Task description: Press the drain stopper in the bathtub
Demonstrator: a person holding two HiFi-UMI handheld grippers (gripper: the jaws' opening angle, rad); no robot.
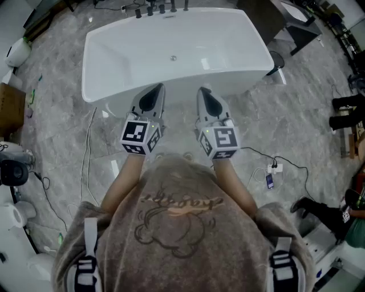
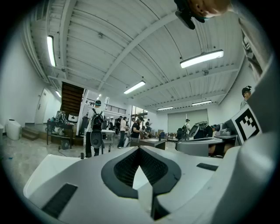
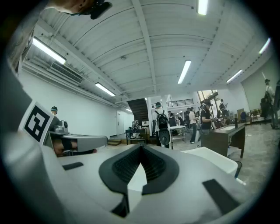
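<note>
Both jaw pairs closed, empty: left gripper (image 1: 157, 89), right gripper (image 1: 203, 91) above bathtub (image 1: 114, 54) near rim.

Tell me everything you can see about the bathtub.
The bathtub is white, glossy and freestanding, roughly rectangular with rounded corners, on a grey marbled floor. Its basin holds only a small round drain stopper at mid-floor. Dark taps line its far rim. The left gripper and right gripper point at its near rim.

Grey marbled floor (image 1: 57, 125), white power strip (image 1: 274, 168), ceiling strip lights (image 2: 201, 58), dark staircase (image 2: 72, 98), bystander with backpack (image 2: 95, 129)
</note>
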